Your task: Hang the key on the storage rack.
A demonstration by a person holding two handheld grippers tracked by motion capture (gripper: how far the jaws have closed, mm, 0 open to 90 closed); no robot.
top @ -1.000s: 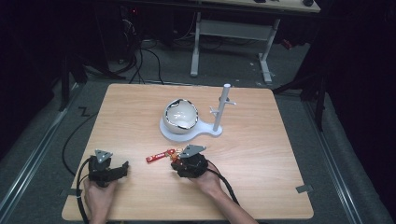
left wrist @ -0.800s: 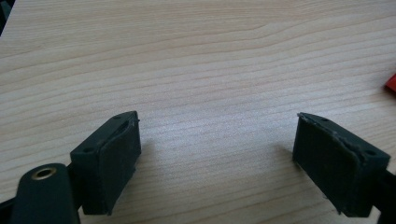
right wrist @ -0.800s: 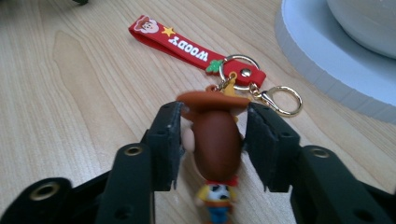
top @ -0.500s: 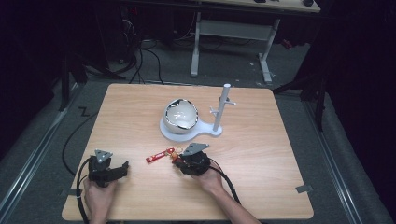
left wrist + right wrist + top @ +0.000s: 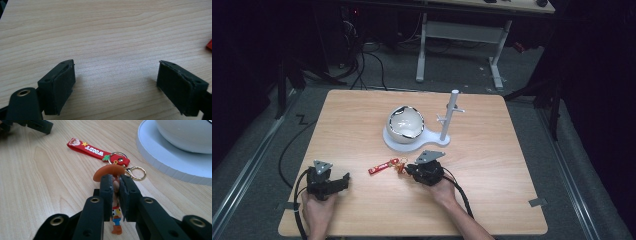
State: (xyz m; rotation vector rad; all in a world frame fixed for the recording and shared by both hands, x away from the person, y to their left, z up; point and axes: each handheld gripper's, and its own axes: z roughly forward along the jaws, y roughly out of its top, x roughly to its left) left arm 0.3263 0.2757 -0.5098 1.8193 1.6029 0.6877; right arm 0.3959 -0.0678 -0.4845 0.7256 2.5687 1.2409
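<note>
A keychain lies on the wooden table point(image 5: 492, 150): a red strap point(image 5: 92, 150) lettered WOODY, gold rings point(image 5: 137, 173) and a small cowboy figure point(image 5: 109, 172) with a brown hat. My right gripper point(image 5: 115, 180) has just been closing and is now shut on the figure, pads pressed to both its sides. In the high view the right gripper point(image 5: 408, 169) sits at the strap's point(image 5: 381, 166) right end. My left gripper point(image 5: 116, 82) stands open over bare wood, at the table's front left point(image 5: 343, 181).
A white stand point(image 5: 412, 142) holds a white bowl point(image 5: 406, 121) and an upright peg post point(image 5: 451, 115) just beyond the keychain. Its base point(image 5: 170, 162) lies close to the right of the jaws. A desk frame point(image 5: 462, 35) and cables lie on the floor behind.
The right gripper has shifted slightly at the figure end of the keychain. The left gripper, bowl and stand are where they were.
</note>
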